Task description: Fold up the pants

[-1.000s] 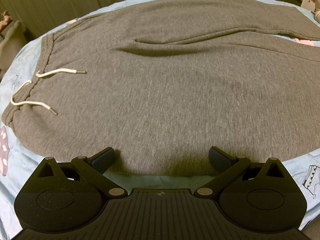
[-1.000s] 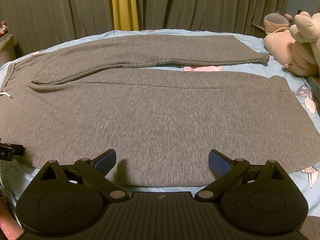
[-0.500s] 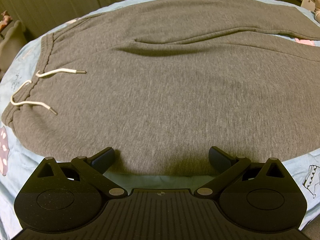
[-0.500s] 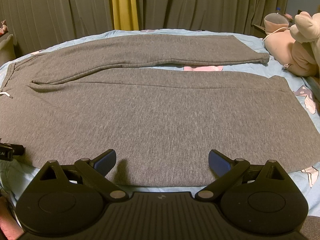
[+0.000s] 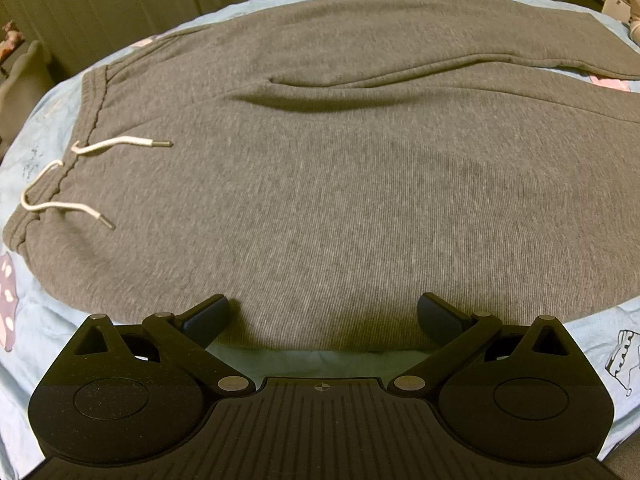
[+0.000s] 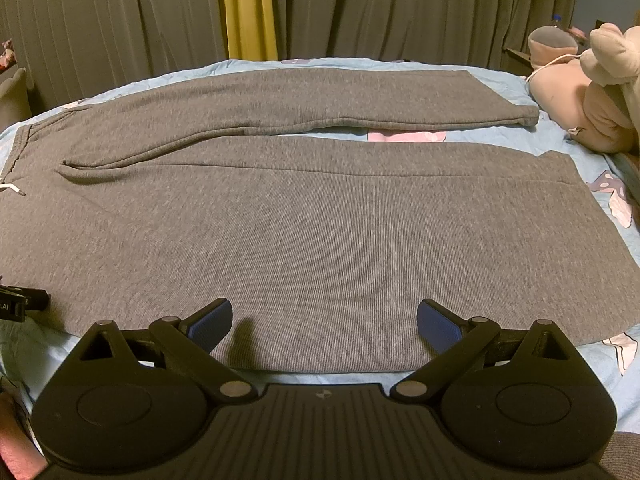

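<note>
One pair of pants, two grippers, a few things at the edges.

One grey pair of pants [image 6: 304, 216] with two legs lies on one light blue bedsheet [image 6: 624, 364]; two white drawstring ends [image 5: 120, 144] show at 9 o'clock in the left wrist view. Two grippers: the left gripper [image 5: 322, 316] and the right gripper [image 6: 324, 320], each with two fingers set wide apart. At 2 o'clock in the right wrist view sit at least two plush toys [image 6: 580, 116], and at 12 o'clock hangs one yellow curtain strip [image 6: 246, 8].
</note>
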